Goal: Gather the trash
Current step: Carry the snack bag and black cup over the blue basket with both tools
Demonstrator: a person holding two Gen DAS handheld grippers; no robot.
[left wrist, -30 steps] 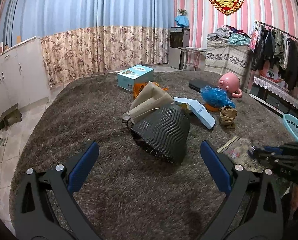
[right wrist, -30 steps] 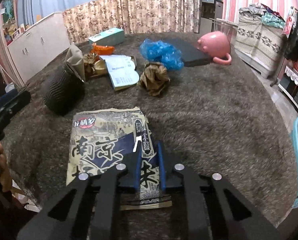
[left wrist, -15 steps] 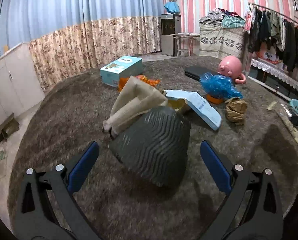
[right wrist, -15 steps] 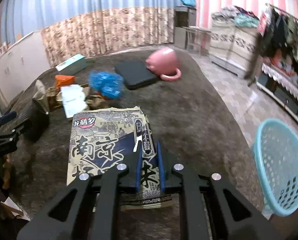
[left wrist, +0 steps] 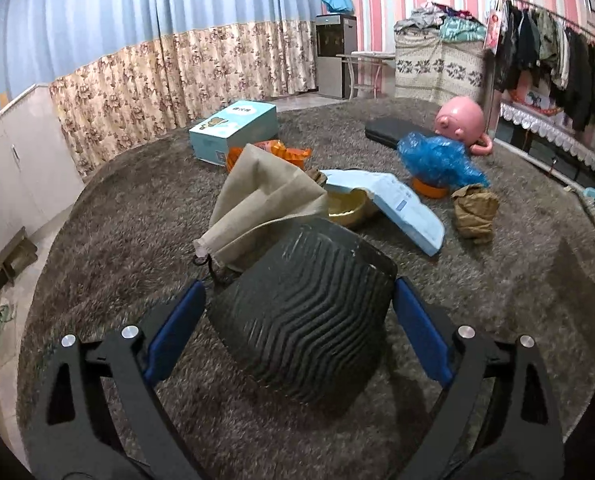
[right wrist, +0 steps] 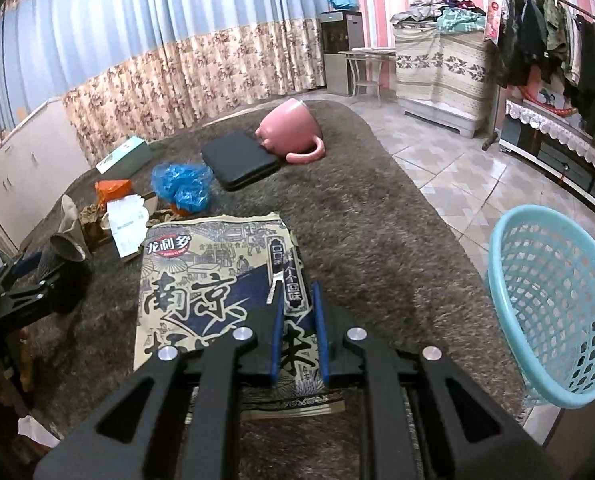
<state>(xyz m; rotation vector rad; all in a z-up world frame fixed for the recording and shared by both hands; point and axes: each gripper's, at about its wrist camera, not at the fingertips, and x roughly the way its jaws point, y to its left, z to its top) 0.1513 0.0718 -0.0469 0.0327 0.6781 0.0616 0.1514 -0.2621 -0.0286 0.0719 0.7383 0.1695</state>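
Black ribbed bin [left wrist: 309,320] lies tipped on the shaggy carpet [left wrist: 497,300] between the left hand-held gripper's [left wrist: 299,312] wide-spread blue pads, which have just been closing in. The right hand-held gripper [right wrist: 299,320] is clamped on a printed snack bag [right wrist: 201,280]. Beyond sits a turquoise basket [right wrist: 553,304].

Left wrist view looks down along its fingers, close on the black ribbed bin [left wrist: 305,316], facing curtains. Right wrist view looks down over the printed snack bag [right wrist: 217,280], teal basket [right wrist: 553,304] at right. Both share the carpet [left wrist: 497,280], blue plastic bag [left wrist: 437,158], pink piggy mug [right wrist: 289,128].
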